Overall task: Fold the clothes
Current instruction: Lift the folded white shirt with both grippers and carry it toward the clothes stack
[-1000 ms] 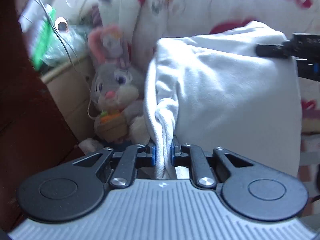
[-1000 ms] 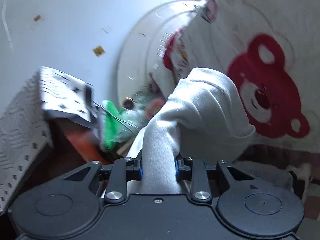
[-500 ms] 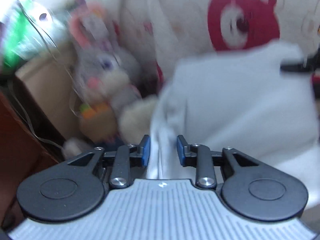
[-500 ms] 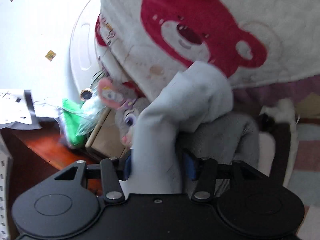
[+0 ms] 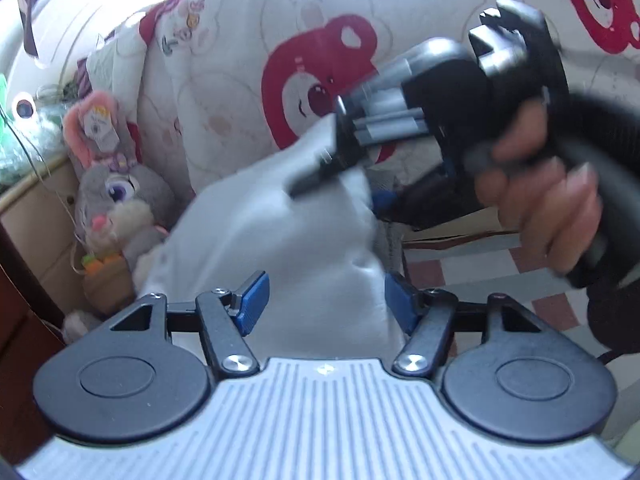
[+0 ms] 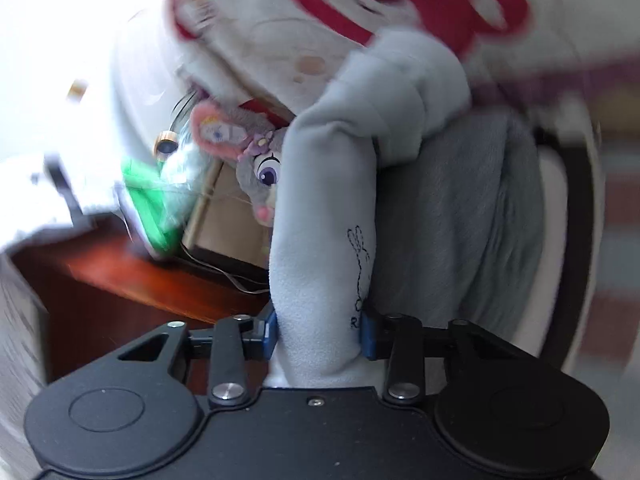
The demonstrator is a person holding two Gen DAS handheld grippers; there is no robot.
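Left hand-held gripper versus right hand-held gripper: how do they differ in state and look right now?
The left hand-held gripper has its blue pads spread wide, the pale garment lying loose between them; the right hand-held gripper is clamped on a fold of it. The left body is ribbed grey, the right plain black. Both share blue pads and black linkages.

- One pale garment (image 5: 280, 248) is hanging in front of the bear-print blanket (image 5: 248, 60).
- Two claws are showing: the left claw (image 5: 324, 300) and the right claw (image 6: 318, 334).
- One plush rabbit (image 5: 116, 196) is sitting left of the blanket.
- One hand (image 5: 548, 196) is showing right of the garment.
- Two whole red bears are showing on the blanket.
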